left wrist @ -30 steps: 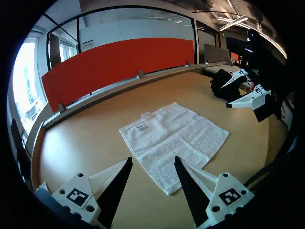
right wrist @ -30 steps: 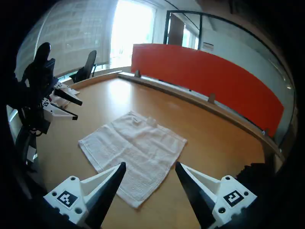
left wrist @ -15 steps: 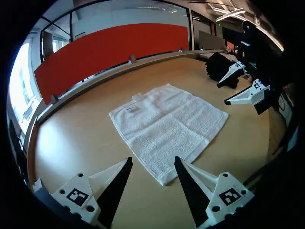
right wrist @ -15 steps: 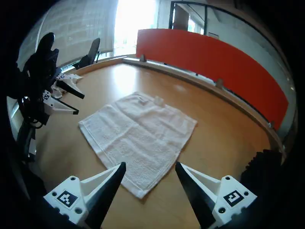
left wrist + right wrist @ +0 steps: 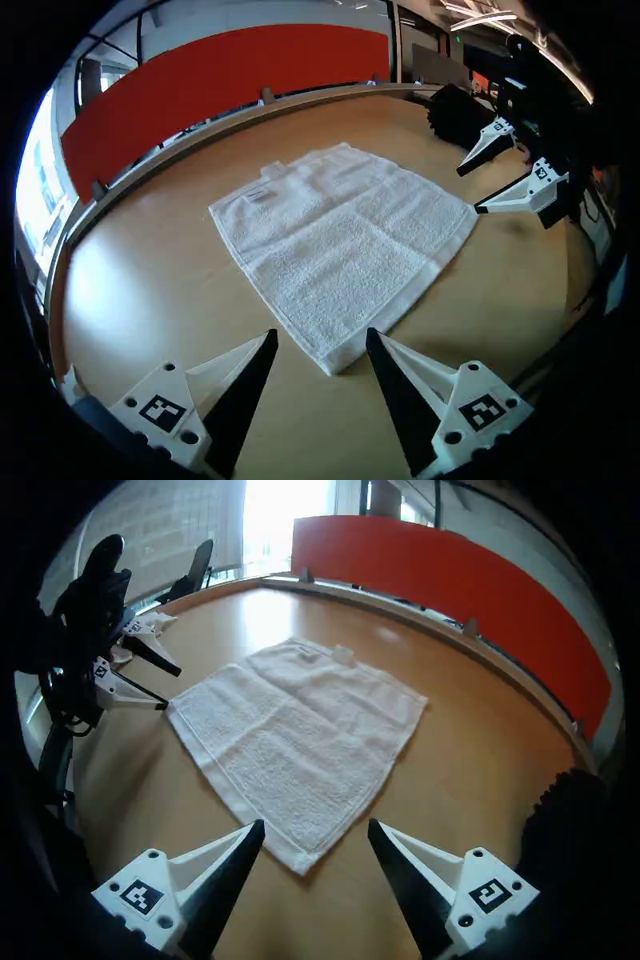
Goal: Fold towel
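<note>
1. In the left gripper view, the left gripper is seen spread apart with nothing grasped; the nearest corner of the towel is found between its two fingertips, and contact cannot be told.
2. In the right gripper view, the right gripper is likewise seen released and empty, with another corner of the towel lying just ahead of the gap between its fingers.
3. The white towel is laid out flat in a single layer on the wooden table, near its middle.
4. A small label is seen on the towel near its far edge.
5. Beyond the towel, a dark bundle is placed on the table.
6. The table's far edge is bounded by a red partition.
7. An office chair is seen beyond the table, before a bright window.
</note>
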